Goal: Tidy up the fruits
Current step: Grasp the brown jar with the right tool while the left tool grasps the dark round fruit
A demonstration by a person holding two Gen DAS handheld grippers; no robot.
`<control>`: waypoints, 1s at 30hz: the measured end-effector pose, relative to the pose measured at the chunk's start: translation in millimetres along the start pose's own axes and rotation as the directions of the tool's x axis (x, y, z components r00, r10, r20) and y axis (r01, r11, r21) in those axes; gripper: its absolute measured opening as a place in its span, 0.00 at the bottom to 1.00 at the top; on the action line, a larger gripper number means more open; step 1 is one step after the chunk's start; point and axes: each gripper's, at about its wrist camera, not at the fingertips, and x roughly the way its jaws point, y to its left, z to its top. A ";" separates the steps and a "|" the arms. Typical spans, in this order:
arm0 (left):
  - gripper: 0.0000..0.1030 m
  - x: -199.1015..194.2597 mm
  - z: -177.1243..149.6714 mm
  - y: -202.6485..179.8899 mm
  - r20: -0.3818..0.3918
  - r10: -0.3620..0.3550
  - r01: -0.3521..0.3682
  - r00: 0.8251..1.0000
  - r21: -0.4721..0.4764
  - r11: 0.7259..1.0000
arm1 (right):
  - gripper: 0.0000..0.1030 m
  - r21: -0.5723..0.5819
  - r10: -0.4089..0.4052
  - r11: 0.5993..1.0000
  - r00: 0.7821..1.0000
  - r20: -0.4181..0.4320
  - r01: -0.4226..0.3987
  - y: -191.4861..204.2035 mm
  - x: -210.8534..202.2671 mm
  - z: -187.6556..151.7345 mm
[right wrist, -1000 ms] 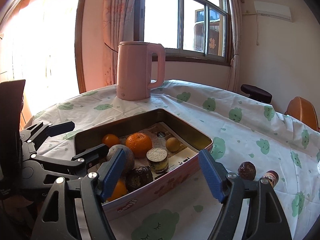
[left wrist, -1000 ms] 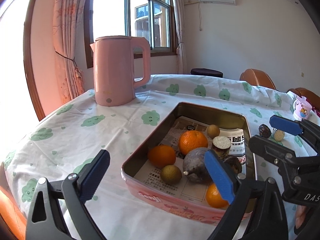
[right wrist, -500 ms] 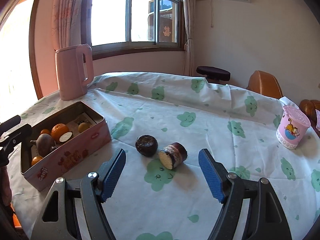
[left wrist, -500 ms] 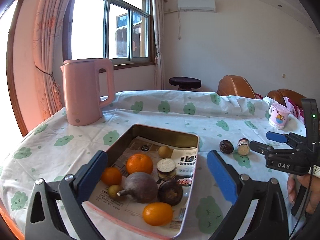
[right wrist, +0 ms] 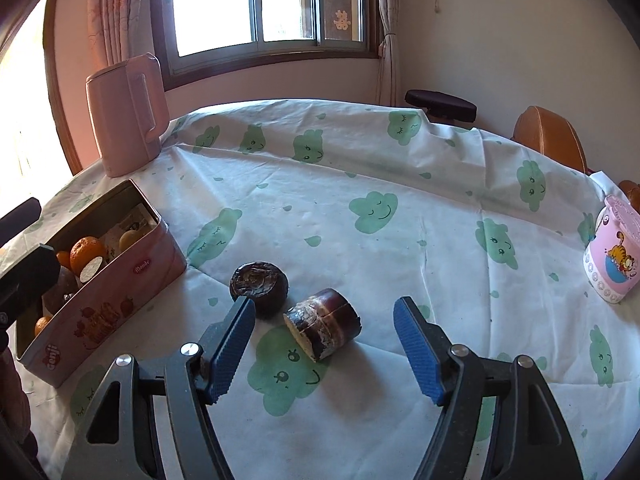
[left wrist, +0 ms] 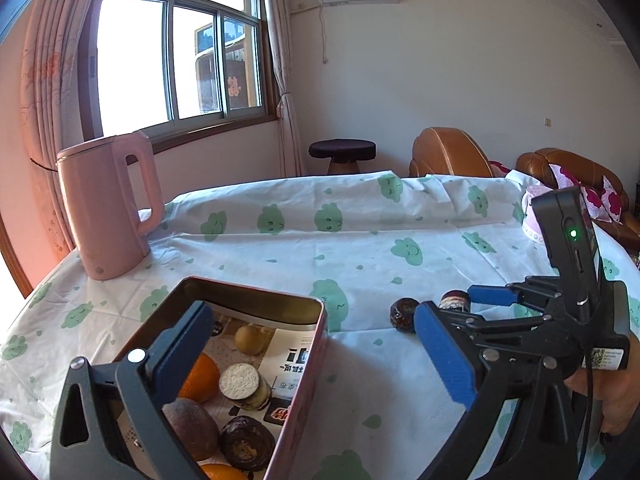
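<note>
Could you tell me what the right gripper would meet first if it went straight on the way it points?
Most likely the cut dark cylinder lying on the tablecloth: it sits between the closing fingers of the right gripper, untouched. The round dark fruit lies left of that line.

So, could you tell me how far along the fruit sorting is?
Mostly done: oranges and other pieces already lie in the tin. The right gripper is closing around the cut piece on the tablecloth, not yet gripping. The dark round fruit remains.
</note>
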 end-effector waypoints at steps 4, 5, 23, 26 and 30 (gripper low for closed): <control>0.99 11.5 3.8 -10.8 -0.016 -0.012 0.012 1.000 0.013 1.000 | 0.43 0.019 0.037 0.999 0.999 -0.030 -0.037 -2.3 5.7 -1.4; 0.99 13.7 4.5 -13.2 -0.019 -0.013 0.013 1.000 0.014 1.000 | 0.43 0.019 0.040 0.999 0.999 -0.019 -0.040 -1.9 3.0 -2.1; 0.61 88.6 1.4 -76.3 -0.242 -0.125 0.151 0.962 0.091 0.984 | 0.43 0.246 -0.158 0.961 0.982 0.104 0.129 -50.1 -39.9 -16.0; 0.54 102.5 0.5 -80.1 -0.291 -0.118 0.150 0.949 0.089 0.985 | 0.43 0.246 -0.156 0.961 0.983 0.102 0.127 -49.5 -39.1 -16.4; 0.39 113.0 0.1 -81.2 -0.329 -0.127 0.161 0.936 0.078 0.984 | 0.43 0.231 -0.159 0.964 0.982 0.098 0.133 -46.9 -38.0 -15.5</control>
